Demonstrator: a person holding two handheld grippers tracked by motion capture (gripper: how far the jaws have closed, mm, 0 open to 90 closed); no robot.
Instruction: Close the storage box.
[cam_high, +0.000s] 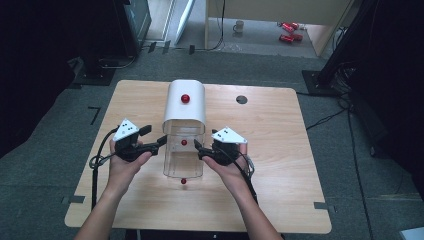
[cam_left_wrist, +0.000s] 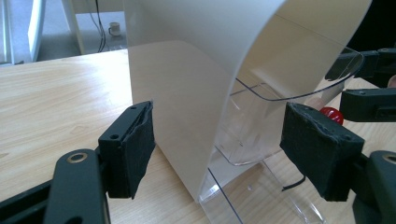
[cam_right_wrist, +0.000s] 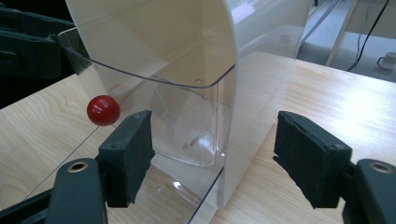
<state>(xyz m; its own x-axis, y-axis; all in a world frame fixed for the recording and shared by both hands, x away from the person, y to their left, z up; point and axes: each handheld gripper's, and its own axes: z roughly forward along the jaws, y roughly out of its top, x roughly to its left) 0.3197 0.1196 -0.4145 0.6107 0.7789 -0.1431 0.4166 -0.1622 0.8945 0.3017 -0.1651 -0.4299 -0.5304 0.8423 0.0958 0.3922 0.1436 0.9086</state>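
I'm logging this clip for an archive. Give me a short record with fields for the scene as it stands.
surface: wooden table
main thing: clear drawer unit with white cover
drawer knobs: red knobs, three seen from above
left gripper: open, at the unit's left side
right gripper: open, at the unit's right side
contact: fingers not clearly touching the unit

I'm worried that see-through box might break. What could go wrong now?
Both tools, left and right, stand open on either side of the clear drawer, which is pulled partway out of the white cabinet.

1. If only one tool pushes, the drawer could twist and jam, or the light-looking cabinet could slide across the table.

2. The clear walls look smooth, so a tool could slip off.

3. A lower, longer drawer also sticks out; a tool might bump its red knob.
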